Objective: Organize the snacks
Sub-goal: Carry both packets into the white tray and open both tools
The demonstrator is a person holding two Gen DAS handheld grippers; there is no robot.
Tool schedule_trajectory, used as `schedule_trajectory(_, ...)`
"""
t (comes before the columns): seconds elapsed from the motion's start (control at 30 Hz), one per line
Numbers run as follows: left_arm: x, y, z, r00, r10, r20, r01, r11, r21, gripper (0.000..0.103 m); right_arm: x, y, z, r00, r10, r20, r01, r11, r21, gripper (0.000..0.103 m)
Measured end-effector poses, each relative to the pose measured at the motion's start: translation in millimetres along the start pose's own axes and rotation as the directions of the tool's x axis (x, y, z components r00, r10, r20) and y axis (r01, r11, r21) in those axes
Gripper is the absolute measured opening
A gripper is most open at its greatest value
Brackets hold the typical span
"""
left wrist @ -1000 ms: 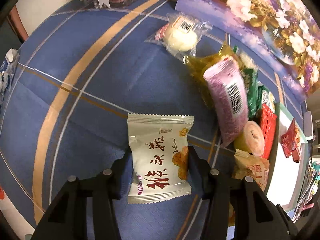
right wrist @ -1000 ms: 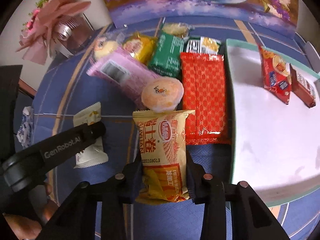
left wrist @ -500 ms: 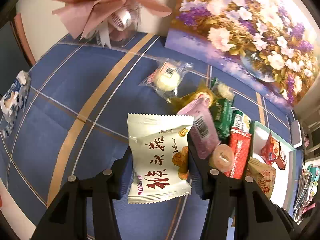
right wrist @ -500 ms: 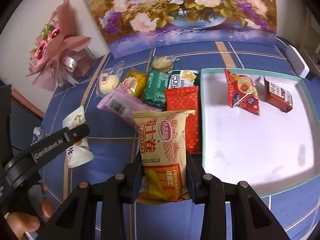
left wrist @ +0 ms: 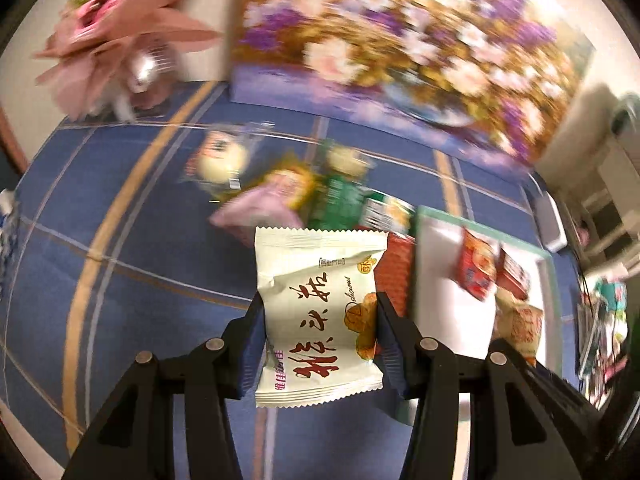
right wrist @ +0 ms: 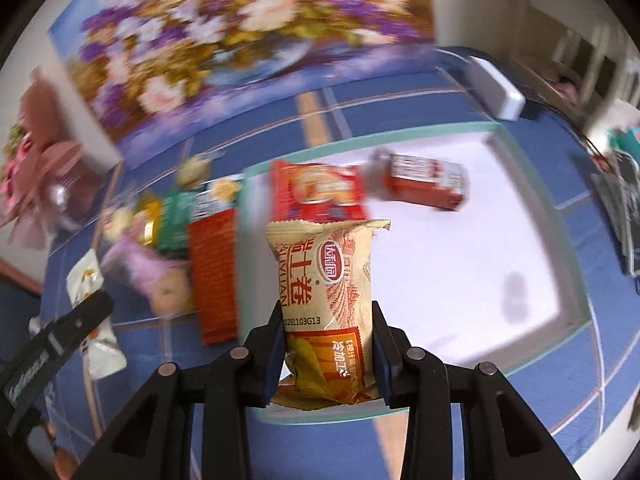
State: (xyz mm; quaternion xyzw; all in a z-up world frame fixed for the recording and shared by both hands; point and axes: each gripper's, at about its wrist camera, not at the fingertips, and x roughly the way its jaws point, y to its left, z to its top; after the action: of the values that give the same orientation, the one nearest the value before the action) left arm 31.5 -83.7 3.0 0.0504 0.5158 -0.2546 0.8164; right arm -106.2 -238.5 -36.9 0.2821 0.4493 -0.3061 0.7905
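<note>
Left gripper (left wrist: 320, 344) clamps a white pastry packet (left wrist: 318, 312) with red lettering between its pads, lifted off the blue tablecloth (left wrist: 132, 248). Right gripper (right wrist: 326, 350) pinches a tan-and-yellow snack pouch (right wrist: 326, 280) the same way — raised over the near edge of the white tray (right wrist: 460, 272). On that tray lie two red packets (right wrist: 316, 190), side by side; more snacks sit heaped just left of it.

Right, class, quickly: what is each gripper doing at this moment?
Left gripper: closed on the white snack packet.
Right gripper: closed on the tan and orange snack packet.
</note>
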Motion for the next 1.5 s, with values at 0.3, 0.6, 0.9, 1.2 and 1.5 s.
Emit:
schedule_trajectory(0.3,11.1,-73.7,-23.8,0.997,-0.067,-0.047,0.074,0.983,0.169,0.053,3.1,-64.0,5.2,0.996,-0.089,-0.020,0.091,0.987,0.132,0.040)
schedule_trajectory(0.6,34.9,-109.8,-42.1,0.991,-0.089,-0.101,0.112,0.963,0.245,0.053,13.2,-82.1,1.2,0.992,-0.113,-0.061,0.122,0.978,0.170,0.040)
schedule_trajectory(0.9,39.1,-110.5,-42.1,0.990,-0.088,-0.107,0.112,0.963,0.244,0.054,14.5,-75.7,0.8,0.991,-0.114,-0.064,0.122,0.982,0.143,0.040)
schedule_trajectory(1.2,32.7,-106.8,-37.0,0.992,-0.081,-0.091,0.101,0.966,0.238,0.064,14.6,-70.5,3.1,0.992,-0.113,-0.063,0.120,0.986,0.116,0.040)
schedule_trajectory(1.5,28.6,-77.5,-22.7,0.999,0.035,-0.037,-0.028,0.987,0.160,0.082,8.8,-62.2,3.2,0.993,-0.115,-0.040,0.118,0.990,0.080,0.064)
